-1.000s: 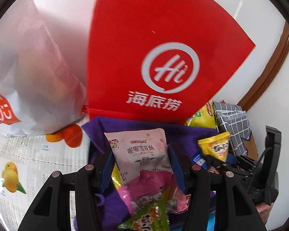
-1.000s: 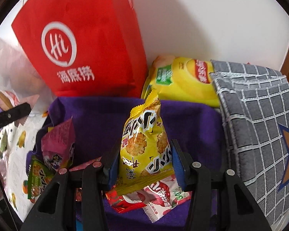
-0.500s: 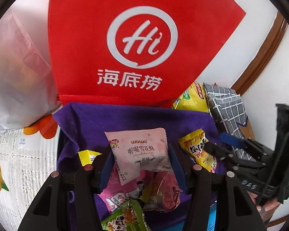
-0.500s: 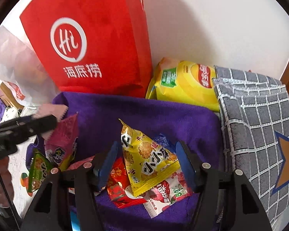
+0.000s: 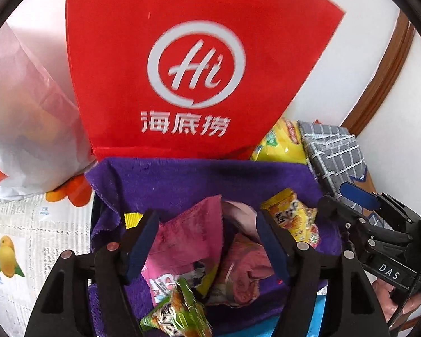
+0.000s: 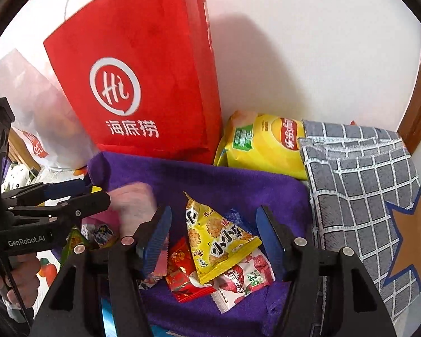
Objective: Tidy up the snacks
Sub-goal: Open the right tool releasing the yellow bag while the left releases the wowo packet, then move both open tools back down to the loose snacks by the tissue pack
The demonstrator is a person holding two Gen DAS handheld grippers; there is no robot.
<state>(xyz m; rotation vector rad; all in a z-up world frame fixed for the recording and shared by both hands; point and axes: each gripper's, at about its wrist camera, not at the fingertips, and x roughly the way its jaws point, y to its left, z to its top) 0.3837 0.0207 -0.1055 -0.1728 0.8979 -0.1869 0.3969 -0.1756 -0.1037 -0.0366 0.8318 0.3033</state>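
On the red bag (image 5: 182,56) behind my purple cloth (image 6: 224,179) I read "Hi" in a white ring, above "海底捞". My left gripper (image 6: 67,193) reads "GenRobot.AI", my right gripper (image 5: 359,205) "DAS". On the cloth, a white packet (image 6: 244,283) shows "50%".

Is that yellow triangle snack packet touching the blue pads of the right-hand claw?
Apart. The right wrist view shows purple cloth between the yellow triangle packet and both pads.

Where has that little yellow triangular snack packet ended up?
In the right wrist view, the yellow triangular snack packet lies on the purple cloth, loose between the right gripper's open fingers, overlapping a red packet and a white-and-red packet.
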